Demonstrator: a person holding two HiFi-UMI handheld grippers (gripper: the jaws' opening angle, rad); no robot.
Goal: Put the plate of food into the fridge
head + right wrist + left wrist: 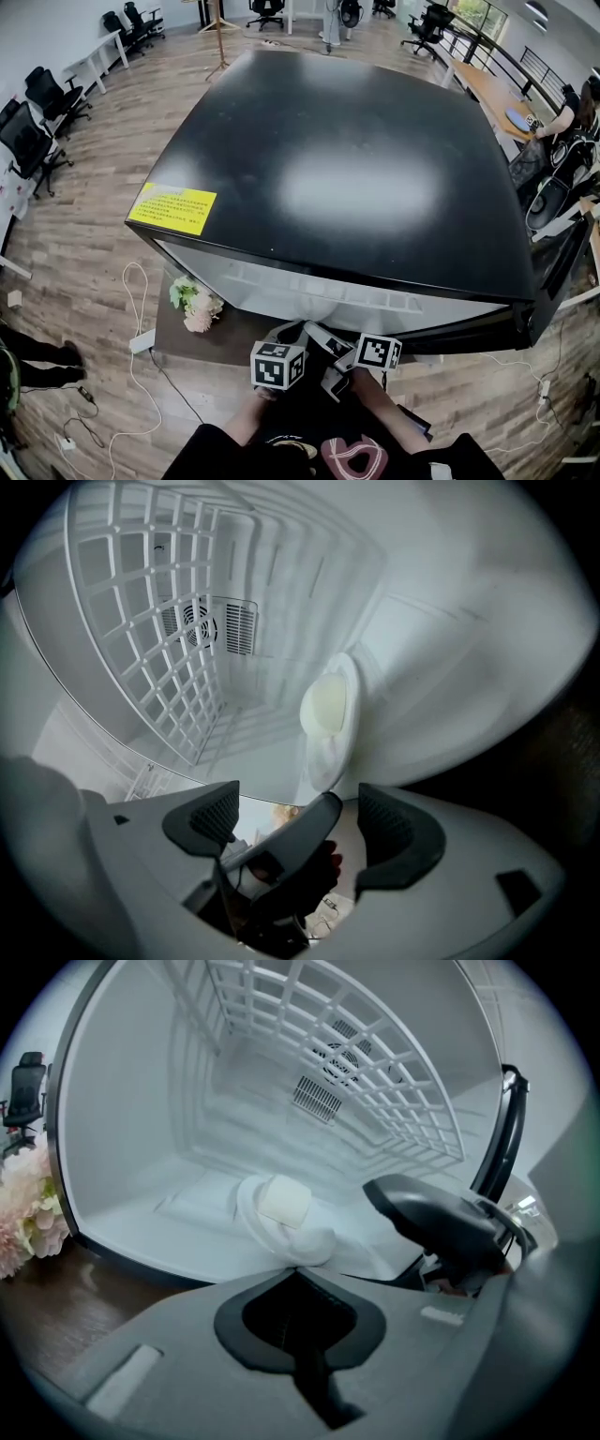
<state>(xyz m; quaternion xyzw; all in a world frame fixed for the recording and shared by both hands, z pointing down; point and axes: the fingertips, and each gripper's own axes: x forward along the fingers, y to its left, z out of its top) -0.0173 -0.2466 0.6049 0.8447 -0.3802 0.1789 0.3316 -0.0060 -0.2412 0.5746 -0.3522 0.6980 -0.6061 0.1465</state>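
One plate (251, 1213) sits inside the fridge (131, 1129), rim held by the left gripper (296, 1267).

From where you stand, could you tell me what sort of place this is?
Likely an open-plan office: rolling chairs beside desks, a plank floor, and a black fridge open before me, plate inside.

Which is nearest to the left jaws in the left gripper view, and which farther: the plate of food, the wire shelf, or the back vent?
1. Plate of food, right at the jaws' tips, low and central.
2. Wire shelf, overhead, to the upper right.
3. Vent, at the very back.
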